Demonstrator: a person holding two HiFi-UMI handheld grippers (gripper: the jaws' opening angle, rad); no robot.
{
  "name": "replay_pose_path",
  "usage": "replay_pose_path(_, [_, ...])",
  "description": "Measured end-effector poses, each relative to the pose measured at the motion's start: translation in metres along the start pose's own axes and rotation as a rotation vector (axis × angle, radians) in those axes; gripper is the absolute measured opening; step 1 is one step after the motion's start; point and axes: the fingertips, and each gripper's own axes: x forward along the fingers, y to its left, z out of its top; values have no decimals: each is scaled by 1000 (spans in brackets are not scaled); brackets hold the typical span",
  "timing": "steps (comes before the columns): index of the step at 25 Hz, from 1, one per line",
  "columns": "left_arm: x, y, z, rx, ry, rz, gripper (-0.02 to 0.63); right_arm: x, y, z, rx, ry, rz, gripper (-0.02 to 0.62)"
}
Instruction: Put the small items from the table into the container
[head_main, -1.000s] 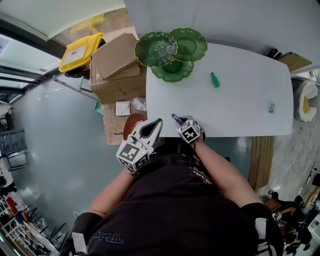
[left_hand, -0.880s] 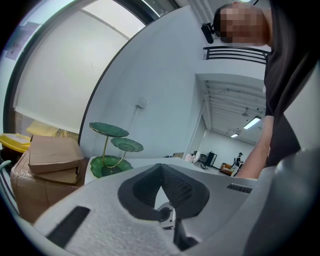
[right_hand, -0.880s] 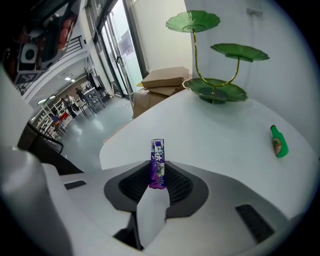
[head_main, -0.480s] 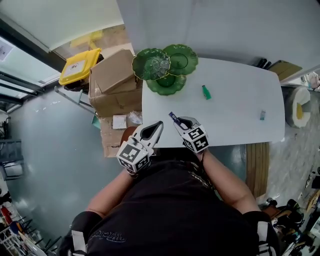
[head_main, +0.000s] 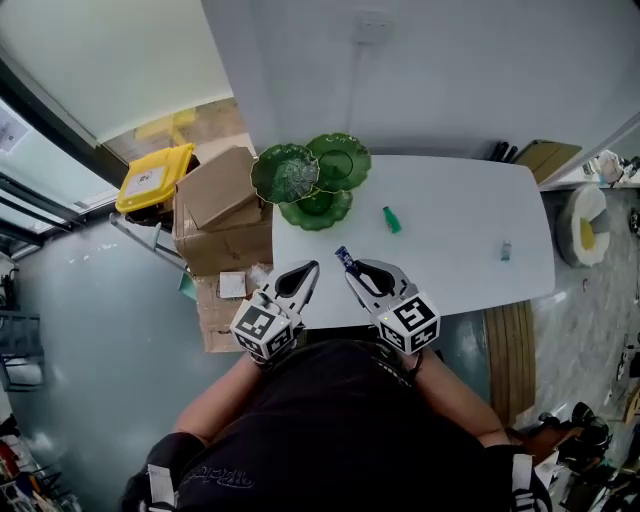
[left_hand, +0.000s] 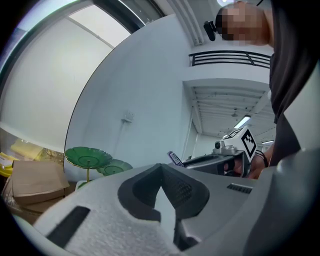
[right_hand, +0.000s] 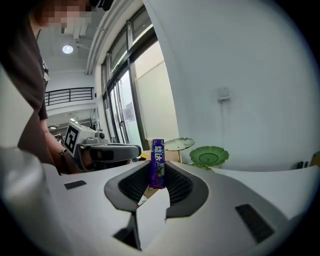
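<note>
Our right gripper (head_main: 351, 268) pinches a purple gum pack (right_hand: 157, 164) upright between its part-closed jaws, above the desk's (head_main: 450, 270) near edge toward the left corner. Our left gripper (head_main: 309, 270), just beside it, has its jaws together on nothing. The green tiered container (head_main: 310, 178) stands at the far left corner.
</note>
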Motion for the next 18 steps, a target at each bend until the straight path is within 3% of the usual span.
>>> replay_pose_path(9, [22,-8,13,23,-12,-8,6,-11,-18,13,-21,-21,-16,91])
replay_pose_path(18, [21,6,23,25,-27,44,6,8,-18,21,-53,-3,39,91])
